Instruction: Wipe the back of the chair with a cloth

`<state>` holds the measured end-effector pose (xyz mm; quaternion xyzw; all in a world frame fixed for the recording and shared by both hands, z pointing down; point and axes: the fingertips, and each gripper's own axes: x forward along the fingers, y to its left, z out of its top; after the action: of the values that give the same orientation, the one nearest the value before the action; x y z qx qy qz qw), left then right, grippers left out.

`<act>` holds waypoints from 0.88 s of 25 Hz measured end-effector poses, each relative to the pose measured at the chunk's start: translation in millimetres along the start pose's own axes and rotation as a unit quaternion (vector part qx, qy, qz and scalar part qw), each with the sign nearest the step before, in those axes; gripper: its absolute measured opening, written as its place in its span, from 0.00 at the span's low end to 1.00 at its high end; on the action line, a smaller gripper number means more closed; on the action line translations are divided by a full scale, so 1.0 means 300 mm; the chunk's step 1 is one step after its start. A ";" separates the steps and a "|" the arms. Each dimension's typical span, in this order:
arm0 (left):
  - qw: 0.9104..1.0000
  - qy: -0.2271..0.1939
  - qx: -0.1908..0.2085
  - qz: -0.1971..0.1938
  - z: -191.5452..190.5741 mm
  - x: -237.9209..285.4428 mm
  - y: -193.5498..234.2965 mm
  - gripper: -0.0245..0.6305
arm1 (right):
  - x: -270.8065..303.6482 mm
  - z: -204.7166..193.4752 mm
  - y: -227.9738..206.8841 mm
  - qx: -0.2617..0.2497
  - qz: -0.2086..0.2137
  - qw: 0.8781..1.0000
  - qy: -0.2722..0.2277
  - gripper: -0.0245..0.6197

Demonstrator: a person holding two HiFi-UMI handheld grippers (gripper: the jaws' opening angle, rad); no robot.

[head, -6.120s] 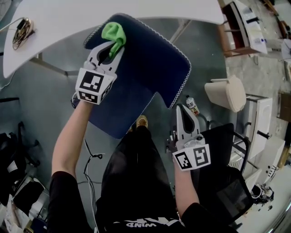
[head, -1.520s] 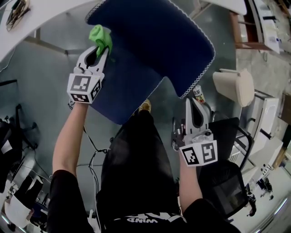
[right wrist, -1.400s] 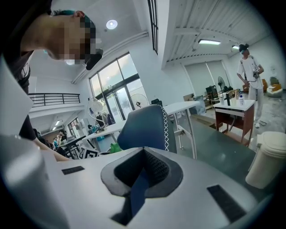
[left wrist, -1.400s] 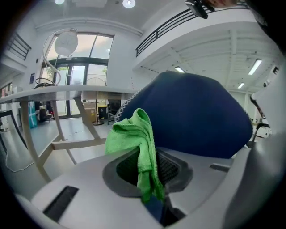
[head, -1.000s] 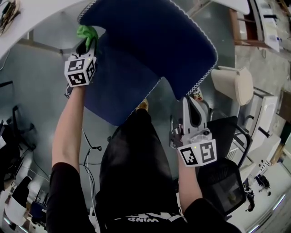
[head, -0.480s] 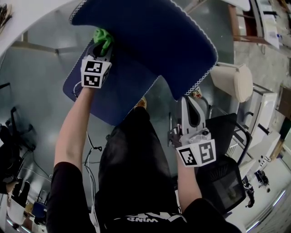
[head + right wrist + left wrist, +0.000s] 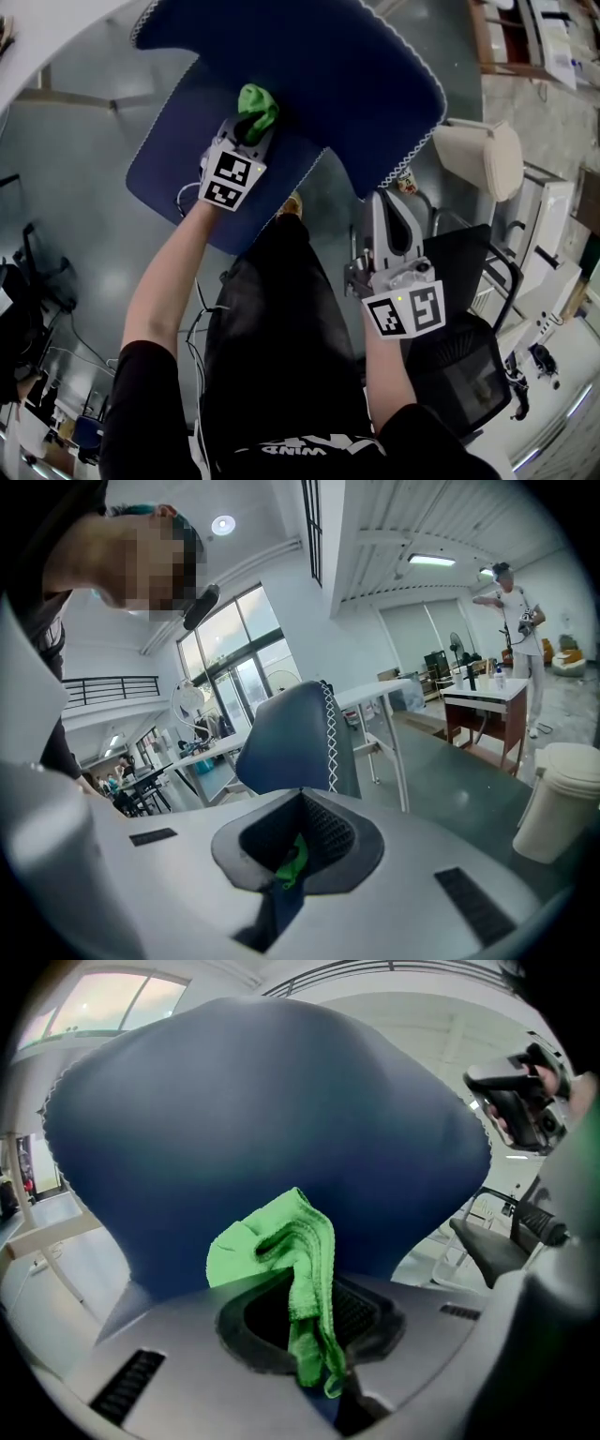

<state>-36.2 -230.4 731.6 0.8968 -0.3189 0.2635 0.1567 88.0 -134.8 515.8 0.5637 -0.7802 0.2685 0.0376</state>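
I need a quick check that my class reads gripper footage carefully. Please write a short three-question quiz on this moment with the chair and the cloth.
1. Which side's gripper clamps the crumpled green cloth? A left, B right, C neither.
2. True or false: the dark blue padded chair back has white stitching along its edge.
3. Fill in: the jaws of the right gripper, held beside the person's leg, are ___.

Key
1. A: the left gripper is closed on the cloth in front of the chair back.
2. True.
3. Shut.
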 end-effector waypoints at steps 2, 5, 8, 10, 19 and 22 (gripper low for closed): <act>1.000 0.001 0.001 -0.020 -0.009 0.009 -0.073 0.13 | -0.002 0.000 0.008 -0.001 0.001 1.000 0.000 0.03; 0.999 0.005 0.003 -0.052 -0.027 0.024 -0.189 0.13 | -0.009 -0.006 0.008 0.002 0.000 1.000 -0.003 0.03; 0.996 0.007 0.009 -0.094 -0.040 0.038 -0.311 0.13 | -0.017 -0.018 0.003 0.005 -0.002 1.000 -0.003 0.03; 0.991 0.009 0.020 -0.131 -0.041 0.042 -0.389 0.13 | -0.018 -0.024 -0.001 0.006 -0.004 1.000 -0.003 0.03; 0.991 0.010 -0.036 -0.125 -0.042 -0.052 -0.376 0.13 | -0.047 -0.027 0.014 0.010 -0.005 1.000 -0.011 0.03; 0.995 0.003 -0.069 -0.073 -0.035 -0.128 -0.278 0.13 | -0.065 -0.025 0.009 0.009 -0.008 1.000 -0.017 0.03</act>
<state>-10.7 -144.4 708.9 0.9040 -0.2698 0.2314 0.2374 90.9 -114.0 514.1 0.5744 -0.7739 0.2661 0.0214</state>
